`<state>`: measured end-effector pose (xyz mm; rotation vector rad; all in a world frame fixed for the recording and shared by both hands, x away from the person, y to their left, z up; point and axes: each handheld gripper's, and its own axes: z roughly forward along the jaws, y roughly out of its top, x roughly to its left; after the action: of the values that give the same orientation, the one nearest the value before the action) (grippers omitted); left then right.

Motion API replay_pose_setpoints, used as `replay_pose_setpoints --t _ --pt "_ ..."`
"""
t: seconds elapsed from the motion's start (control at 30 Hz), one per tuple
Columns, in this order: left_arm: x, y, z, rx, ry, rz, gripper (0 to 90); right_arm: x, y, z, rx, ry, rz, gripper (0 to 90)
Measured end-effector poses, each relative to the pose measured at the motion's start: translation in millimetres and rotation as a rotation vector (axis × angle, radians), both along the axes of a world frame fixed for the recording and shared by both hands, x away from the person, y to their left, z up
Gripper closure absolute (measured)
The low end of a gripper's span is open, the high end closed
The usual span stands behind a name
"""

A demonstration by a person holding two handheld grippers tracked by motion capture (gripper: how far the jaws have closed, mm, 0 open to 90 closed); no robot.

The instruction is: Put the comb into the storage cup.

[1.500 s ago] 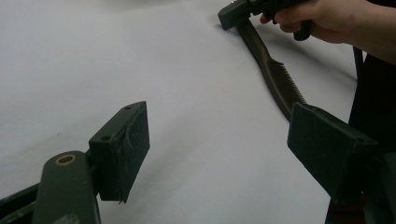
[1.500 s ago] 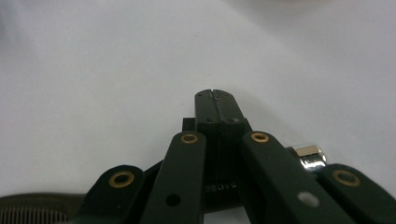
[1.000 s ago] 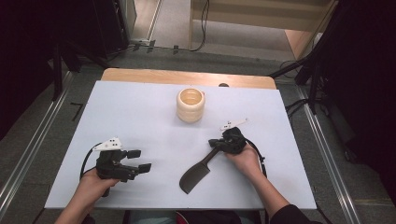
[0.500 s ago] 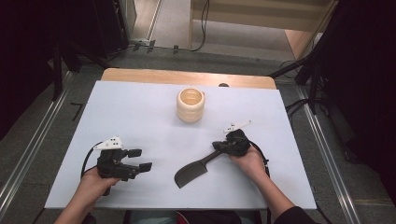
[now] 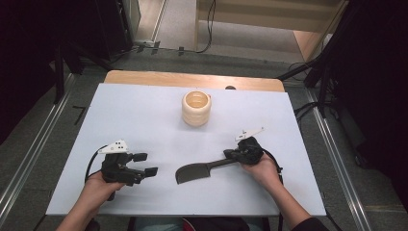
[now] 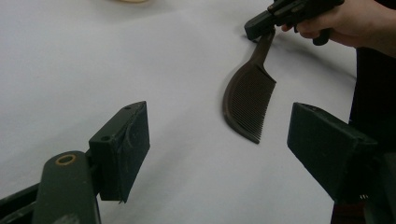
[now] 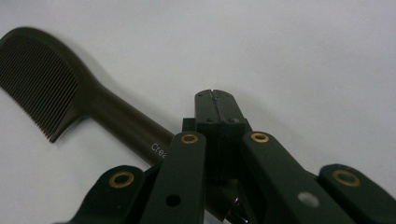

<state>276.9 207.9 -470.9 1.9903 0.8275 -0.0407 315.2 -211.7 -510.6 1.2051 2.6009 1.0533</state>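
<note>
Since the earlier frame, the comb (image 5: 195, 172) has swung flatter across the table (image 5: 144, 110). The right gripper (image 5: 230, 155) clamps its handle end, jaws closed. The left gripper (image 5: 145, 163) rests apart, jaws spread. A wooden cup (image 5: 196, 109) stands beyond.

a dark brown plastic comb (image 5: 195, 171) with fine ribbed teeth lies on the pale bluish-white bench (image 5: 144, 120). the cream ridged round cup (image 5: 196, 108) has a tan inside. each black hand-held gripper, left (image 5: 145, 164) and right (image 5: 231, 155), carries a light grey plate; brass-coloured rivets dot the right one.
</note>
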Motion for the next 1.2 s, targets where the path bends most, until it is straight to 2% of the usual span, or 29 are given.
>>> replay_pose_setpoints --t 0.2,0.37,0.83,1.0,1.2 --pt "0.7 -0.7 0.1 0.003 -0.003 -0.003 22.0 -10.6 -0.2 0.6 -0.006 0.004 0.02 87.6" --pt "0.7 -1.1 0.4 0.003 -0.003 -0.002 22.0 -18.1 0.3 -0.4 0.007 0.002 0.033 87.6" --pt "1.3 -1.9 0.6 -0.001 -0.002 -0.003 22.0 -29.9 4.5 -0.1 0.011 0.009 0.059 87.5" --pt "1.4 -1.6 0.5 -0.004 -0.003 0.001 22.0 -29.7 -1.1 8.2 0.049 -0.039 0.033 82.1" --pt "1.4 -1.8 0.6 -0.003 -0.002 -0.002 22.0 -36.3 -12.5 23.5 0.119 -0.106 -0.005 60.7"
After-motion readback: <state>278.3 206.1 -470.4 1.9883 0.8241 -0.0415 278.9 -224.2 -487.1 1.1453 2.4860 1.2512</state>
